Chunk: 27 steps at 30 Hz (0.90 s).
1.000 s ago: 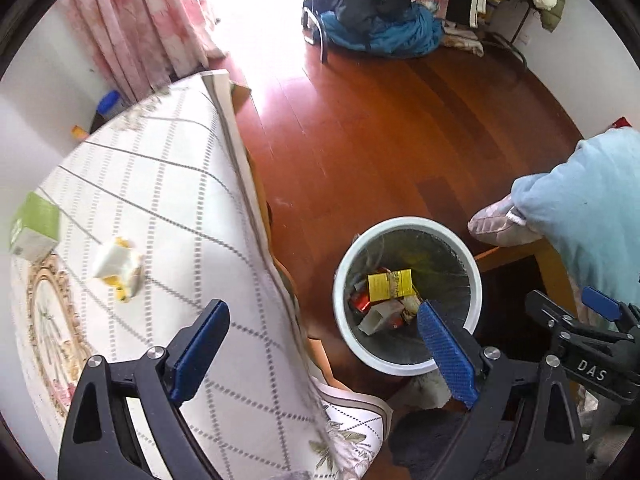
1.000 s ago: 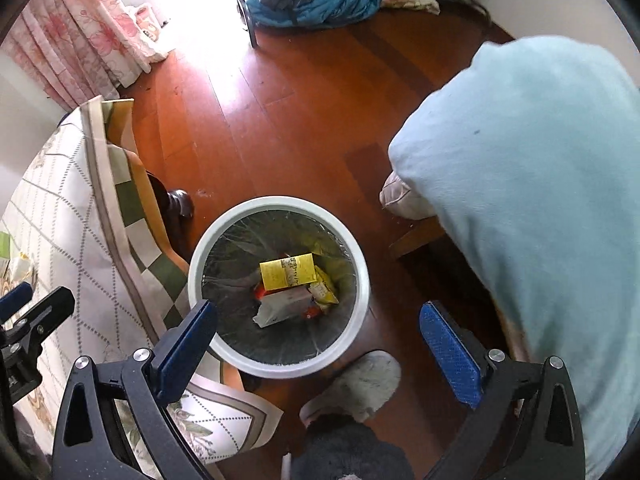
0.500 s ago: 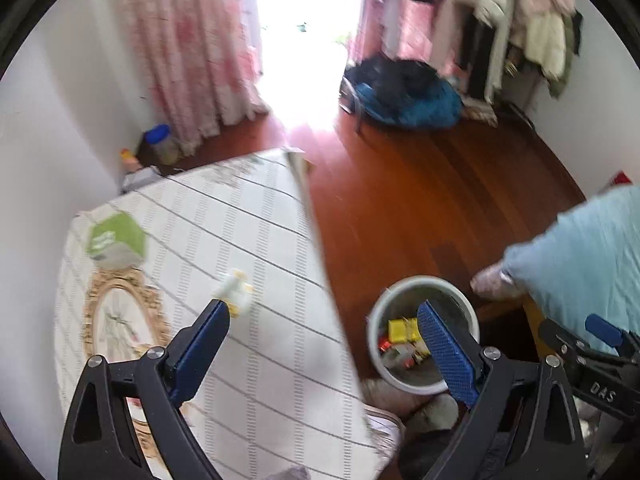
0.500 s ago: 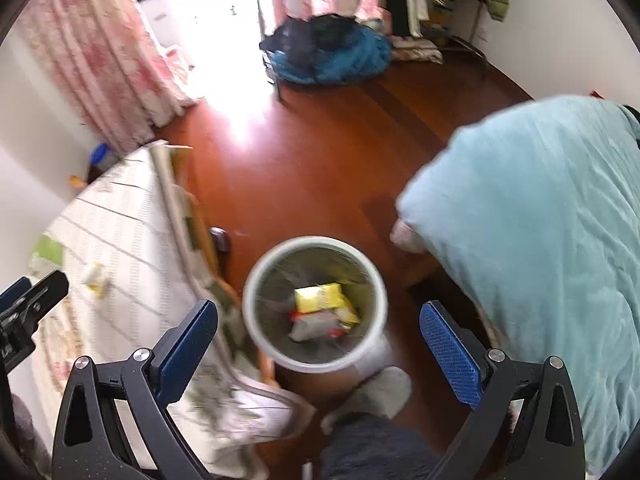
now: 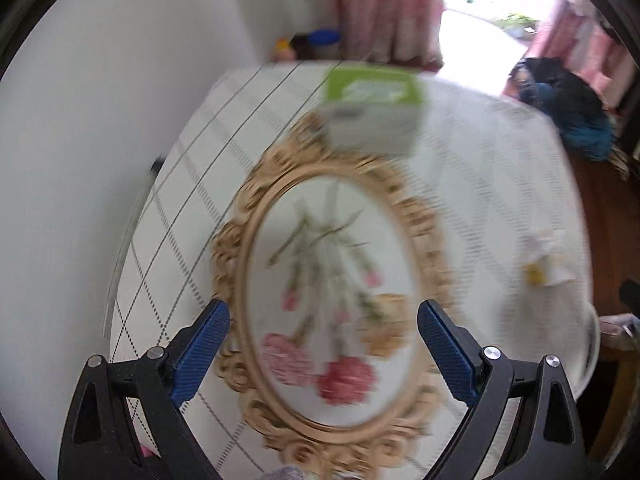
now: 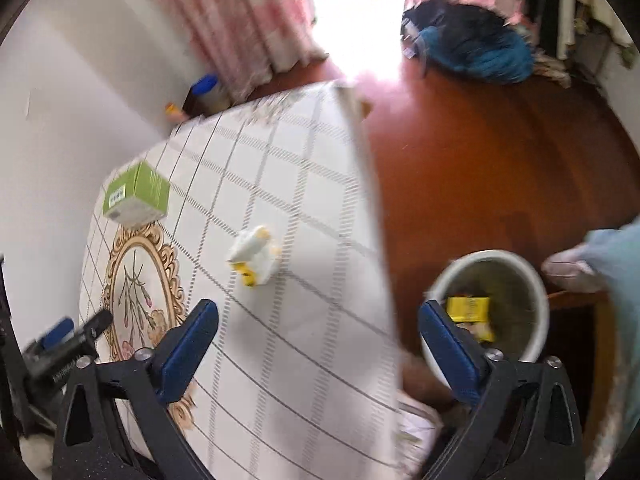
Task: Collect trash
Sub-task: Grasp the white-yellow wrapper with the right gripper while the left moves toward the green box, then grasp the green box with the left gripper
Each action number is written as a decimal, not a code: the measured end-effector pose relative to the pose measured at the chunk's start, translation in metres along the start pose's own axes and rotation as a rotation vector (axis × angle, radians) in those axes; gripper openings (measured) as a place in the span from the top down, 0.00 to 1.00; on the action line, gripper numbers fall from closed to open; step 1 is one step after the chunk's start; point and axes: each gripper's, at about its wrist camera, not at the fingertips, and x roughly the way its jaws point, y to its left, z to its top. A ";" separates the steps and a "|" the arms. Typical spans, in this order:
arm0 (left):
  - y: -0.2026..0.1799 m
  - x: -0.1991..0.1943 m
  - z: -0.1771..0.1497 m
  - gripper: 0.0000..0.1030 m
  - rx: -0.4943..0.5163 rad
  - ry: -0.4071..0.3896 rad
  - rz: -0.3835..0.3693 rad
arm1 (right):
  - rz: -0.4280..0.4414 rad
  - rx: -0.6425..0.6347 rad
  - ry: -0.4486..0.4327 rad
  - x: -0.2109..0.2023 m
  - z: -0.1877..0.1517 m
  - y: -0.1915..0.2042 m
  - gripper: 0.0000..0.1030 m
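Note:
A crumpled white and yellow wrapper (image 6: 254, 255) lies on the checked tablecloth (image 6: 304, 340); it shows blurred at the right of the left wrist view (image 5: 546, 260). A green and white box (image 6: 135, 200) stands further back on the table, also in the left wrist view (image 5: 372, 114). A white bin (image 6: 532, 300) with yellow trash inside stands on the floor right of the table. My left gripper (image 5: 324, 354) is open and empty above the table's floral oval print. My right gripper (image 6: 318, 354) is open and empty above the table's near edge.
A white wall (image 5: 100, 120) runs along the table's left side. Red wooden floor (image 6: 480, 160) lies to the right. A pile of dark and blue clothes (image 6: 476, 48) sits at the back. A person's light blue leg and slipper (image 6: 572, 270) are beside the bin.
Both grippers have swung left and up from over the bin to over the table. Both stay open and empty. The views are blurred by motion.

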 end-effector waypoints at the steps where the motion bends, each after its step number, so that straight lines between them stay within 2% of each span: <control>1: 0.006 0.010 -0.001 0.03 -0.007 0.012 0.007 | -0.001 0.002 0.021 0.015 0.003 0.007 0.23; 7: 0.019 0.051 -0.001 0.02 -0.022 0.061 0.038 | -0.014 -0.027 0.040 0.078 0.019 0.034 0.26; 8: 0.018 0.056 -0.001 0.02 -0.020 0.067 0.037 | -0.007 -0.032 0.043 0.085 0.021 0.037 0.29; 9: 0.019 0.057 0.000 0.02 -0.019 0.068 0.033 | 0.005 -0.038 0.045 0.092 0.023 0.041 0.44; 10: 0.019 0.057 0.002 0.02 -0.020 0.064 0.030 | 0.016 -0.046 0.044 0.095 0.024 0.043 0.50; 13: 0.018 0.051 0.010 0.02 -0.020 0.047 0.020 | 0.003 -0.108 -0.009 0.096 0.023 0.057 0.57; 17: 0.016 0.029 0.035 0.02 -0.044 0.006 -0.021 | 0.007 -0.130 -0.020 0.095 0.031 0.065 0.58; 21: 0.002 0.005 0.073 0.02 -0.016 -0.053 -0.074 | -0.021 -0.108 -0.036 0.092 0.052 0.061 0.58; 27: -0.027 0.020 0.141 0.02 0.053 -0.011 -0.086 | -0.078 -0.095 0.002 0.104 0.088 0.059 0.58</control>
